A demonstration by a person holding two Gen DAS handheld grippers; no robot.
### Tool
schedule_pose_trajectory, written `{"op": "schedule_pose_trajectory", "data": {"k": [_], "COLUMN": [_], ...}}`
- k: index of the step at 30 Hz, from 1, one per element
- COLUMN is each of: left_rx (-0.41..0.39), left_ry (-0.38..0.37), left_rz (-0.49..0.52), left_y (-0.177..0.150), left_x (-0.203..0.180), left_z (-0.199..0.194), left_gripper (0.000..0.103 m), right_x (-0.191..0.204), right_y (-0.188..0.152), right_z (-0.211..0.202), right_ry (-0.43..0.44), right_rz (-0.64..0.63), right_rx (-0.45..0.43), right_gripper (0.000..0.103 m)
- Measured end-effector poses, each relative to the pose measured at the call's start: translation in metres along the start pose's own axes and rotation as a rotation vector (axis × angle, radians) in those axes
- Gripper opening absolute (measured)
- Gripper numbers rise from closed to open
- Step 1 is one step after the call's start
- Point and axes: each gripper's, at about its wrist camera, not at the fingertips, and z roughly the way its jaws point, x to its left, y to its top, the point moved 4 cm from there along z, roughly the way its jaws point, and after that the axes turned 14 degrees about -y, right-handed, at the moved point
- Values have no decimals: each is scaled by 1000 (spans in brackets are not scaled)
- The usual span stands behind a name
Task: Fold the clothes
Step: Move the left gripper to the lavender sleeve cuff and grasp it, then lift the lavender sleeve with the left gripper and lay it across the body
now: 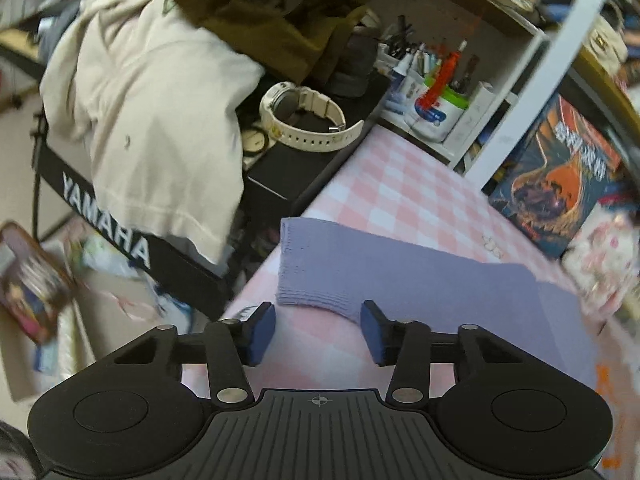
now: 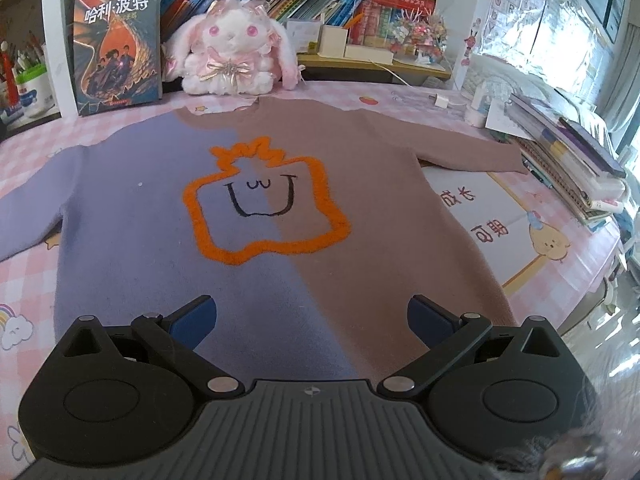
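Observation:
A two-tone sweater (image 2: 280,216), lilac on the left half and brown on the right, lies flat and face up on the pink checked table (image 2: 540,280), with an orange outlined figure on the chest. My right gripper (image 2: 312,320) is open and empty, just above the sweater's hem. In the left wrist view the lilac sleeve (image 1: 380,272) lies stretched out with its ribbed cuff (image 1: 296,264) toward the table's left edge. My left gripper (image 1: 318,336) is open and empty, just short of the cuff.
A plush rabbit (image 2: 232,52) and an upright book (image 2: 118,44) stand behind the collar. Stacked books (image 2: 572,164) lie at the right. Left of the table is a black keyboard (image 1: 120,232) draped with a cream garment (image 1: 152,112), with a white watch (image 1: 308,116) on it.

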Motion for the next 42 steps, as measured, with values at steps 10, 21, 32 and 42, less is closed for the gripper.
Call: {"op": "schedule_pose_trajectory", "data": {"k": [10,21,32,42], "left_rx": [-30,-34,-126,-210], "left_ry": [-85,20,-64,-180], "left_rz": [-116,-134,-35,67], "left_y": [10,16,34,18], "left_x": [-10,-3,-52,-173], "left_z": [32,39,17,13], "left_gripper": [43,4,3,3], "right_x": [-13,-26,-35,-63], "right_y": [-6,-8,-4,20], "right_z": [5,6,17,52], "right_ry": [-43,-69,-21,131], "right_rz": [16,53,59,0], "right_rx": [32,35,18,-32], "right_gripper": [103,103,103,103]}}
